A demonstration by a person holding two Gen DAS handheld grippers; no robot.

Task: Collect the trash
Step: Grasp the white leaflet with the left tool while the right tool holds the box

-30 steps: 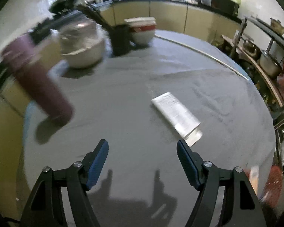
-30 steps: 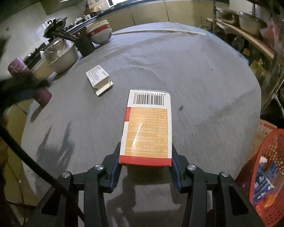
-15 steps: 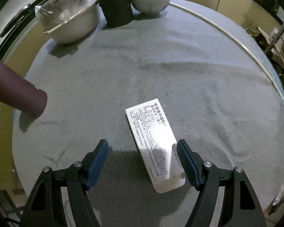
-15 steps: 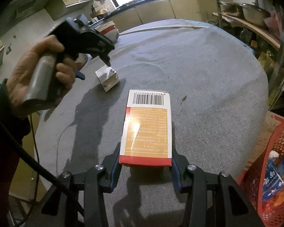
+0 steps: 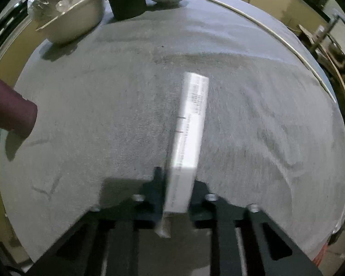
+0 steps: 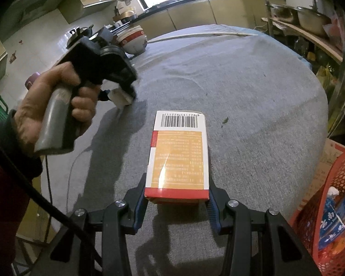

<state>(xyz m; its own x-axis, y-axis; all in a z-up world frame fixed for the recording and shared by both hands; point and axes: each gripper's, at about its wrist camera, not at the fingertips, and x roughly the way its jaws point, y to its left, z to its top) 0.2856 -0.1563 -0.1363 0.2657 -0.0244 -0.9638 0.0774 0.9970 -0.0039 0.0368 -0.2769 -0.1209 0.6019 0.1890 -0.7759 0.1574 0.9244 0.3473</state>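
With both boxes picked up, the left gripper (image 5: pixel 176 184) has just clenched its jaws on the white box (image 5: pixel 188 138) at the table (image 5: pixel 264 115), and the right gripper (image 6: pixel 177 197) grasps the orange box (image 6: pixel 179 156); neither is in the red basket (image 6: pixel 333 184) yet.

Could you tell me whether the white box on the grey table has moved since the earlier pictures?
Yes. The white box lay flat; now it stands on edge, clamped in the left gripper, turned relative to the steel bowl.
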